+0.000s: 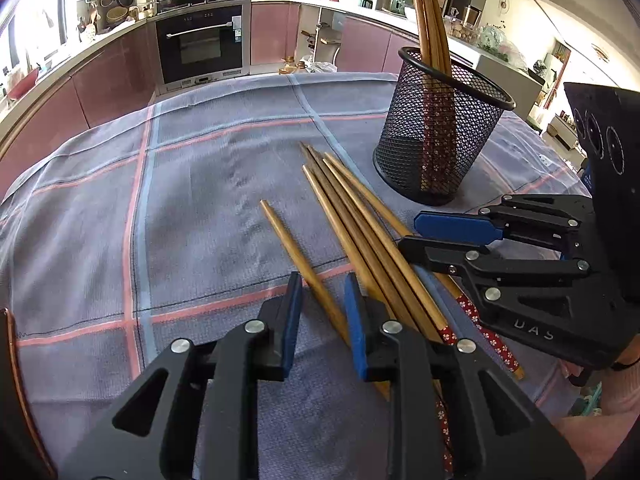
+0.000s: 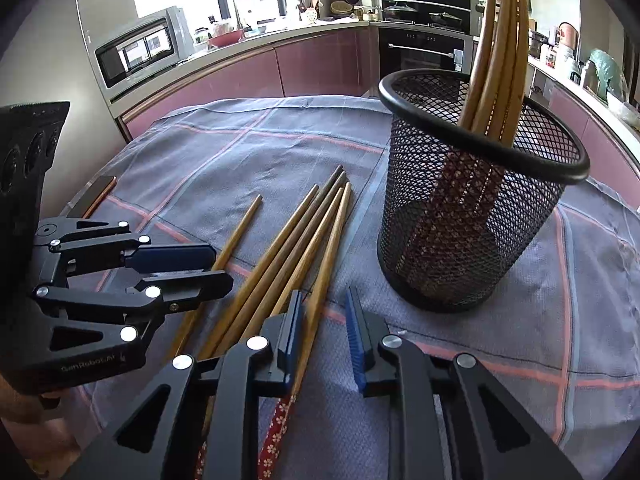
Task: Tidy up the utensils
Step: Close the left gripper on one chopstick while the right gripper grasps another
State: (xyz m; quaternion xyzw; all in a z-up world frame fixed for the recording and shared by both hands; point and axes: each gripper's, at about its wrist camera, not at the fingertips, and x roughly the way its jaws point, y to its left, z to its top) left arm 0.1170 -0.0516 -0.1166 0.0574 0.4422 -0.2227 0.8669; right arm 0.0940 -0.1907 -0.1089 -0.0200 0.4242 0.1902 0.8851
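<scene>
I have both tongs low over the near middle of the table, which is covered by a checked cloth (image 1: 200, 200). The left gripper (image 1: 322, 280) has its jaws nearly together with a narrow gap showing. A lone chopstick (image 1: 296, 256) lies on the cloth and runs into that gap, but neither pad seems to press on it. To its right a bundle of chopsticks (image 1: 360, 216) lies fanned out, tips toward the far edge and red flowered ends toward me. The right gripper (image 2: 324, 294) is also only slightly parted. The outermost stick (image 2: 332, 240) of the bundle passes between its jaws, hard against the left pad and clear of the right one. The black mesh holder (image 1: 436, 140) stands upright toward the far right corner, with several chopsticks (image 1: 430, 20) leaning inside it.
</scene>
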